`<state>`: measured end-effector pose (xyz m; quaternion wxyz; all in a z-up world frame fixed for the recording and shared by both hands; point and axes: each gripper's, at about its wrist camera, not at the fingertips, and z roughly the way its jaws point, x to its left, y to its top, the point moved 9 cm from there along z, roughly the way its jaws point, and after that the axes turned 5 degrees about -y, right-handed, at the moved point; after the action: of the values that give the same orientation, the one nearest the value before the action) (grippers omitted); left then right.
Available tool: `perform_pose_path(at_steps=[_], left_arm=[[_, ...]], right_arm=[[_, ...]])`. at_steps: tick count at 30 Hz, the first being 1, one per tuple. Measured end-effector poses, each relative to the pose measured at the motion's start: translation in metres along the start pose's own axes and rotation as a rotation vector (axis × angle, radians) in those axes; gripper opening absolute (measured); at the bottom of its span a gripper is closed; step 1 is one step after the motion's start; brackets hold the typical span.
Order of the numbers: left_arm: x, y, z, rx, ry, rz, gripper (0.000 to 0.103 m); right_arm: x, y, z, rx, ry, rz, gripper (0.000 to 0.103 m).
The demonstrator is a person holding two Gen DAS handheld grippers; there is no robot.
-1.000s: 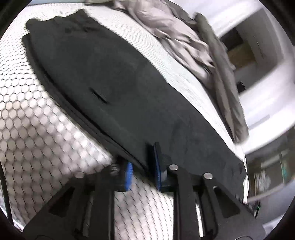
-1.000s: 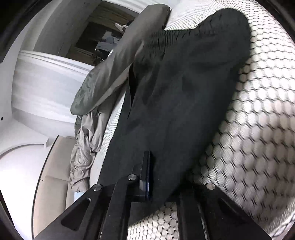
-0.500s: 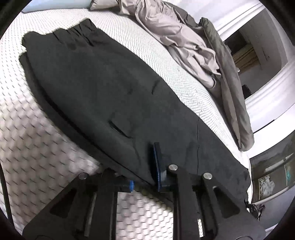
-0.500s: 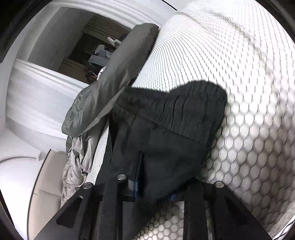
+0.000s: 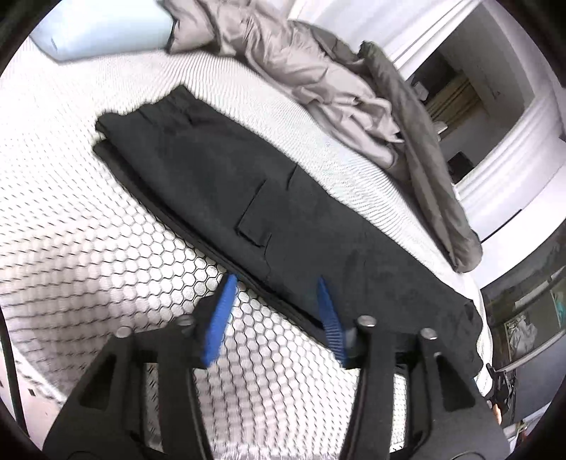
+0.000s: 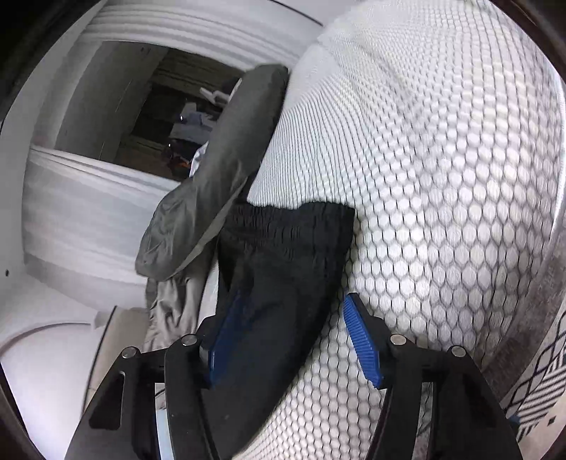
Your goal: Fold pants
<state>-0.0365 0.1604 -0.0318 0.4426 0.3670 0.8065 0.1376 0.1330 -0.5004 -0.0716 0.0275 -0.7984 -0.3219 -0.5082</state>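
Note:
Black pants [image 5: 219,184] lie folded lengthwise and flat on the white honeycomb-patterned mattress [image 5: 88,240], waistband at the far left. My left gripper [image 5: 276,283] hovers at their near long edge, jaws opening. One blue pad is over the cloth, the other over the mattress, and neither presses. In the right wrist view the elastic waistband end of the pants [image 6: 283,230] lies just ahead. My right gripper [image 6: 293,297] has its jaws opening too. The cloth runs between its blue pads [image 6: 361,339] without being pinched.
A rumpled grey duvet [image 5: 417,116] and a beige sheet [image 5: 300,63] are heaped along the far side of the bed, touching the pants' waist end [image 6: 212,184]. A pale blue pillow [image 5: 106,28] lies at the head. White walls, a dark doorway [image 6: 169,116] and a patterned rug [image 6: 541,400] surround the bed.
Both grippers were shut on the pants' edge. They have let go and spread their jaws. Both have drawn back, the left also lifting, and the pants rest flat.

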Motion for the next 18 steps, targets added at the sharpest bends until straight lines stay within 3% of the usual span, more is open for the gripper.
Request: perform_pose_path(at_steps=[5,7,10,13,14,18], left_arm=[[-0.040,-0.001,-0.012,0.007,-0.051,0.119,0.078],[-0.065,0.001,-0.002,0.002,-0.070,0.185,0.086],[-0.098,0.000,0.031,0.055,-0.103,0.249,0.097],[-0.127,-0.014,0.081,0.148,-0.113,0.341,0.097],[-0.132,-0.018,0.092,0.167,-0.105,0.361,0.097],[-0.140,-0.038,0.119,0.235,-0.066,0.421,0.097]], right_arm=[[0.005,0.009,0.020,0.016,0.024,0.008,0.067],[0.008,0.015,0.030,0.001,0.054,-0.011,0.067],[0.011,0.024,0.039,-0.031,0.040,-0.054,0.066],[0.018,0.031,0.045,-0.081,0.001,-0.090,0.047],[0.019,0.031,0.046,-0.091,-0.027,-0.112,0.034],[0.031,0.031,0.045,-0.133,-0.070,-0.159,0.016]])
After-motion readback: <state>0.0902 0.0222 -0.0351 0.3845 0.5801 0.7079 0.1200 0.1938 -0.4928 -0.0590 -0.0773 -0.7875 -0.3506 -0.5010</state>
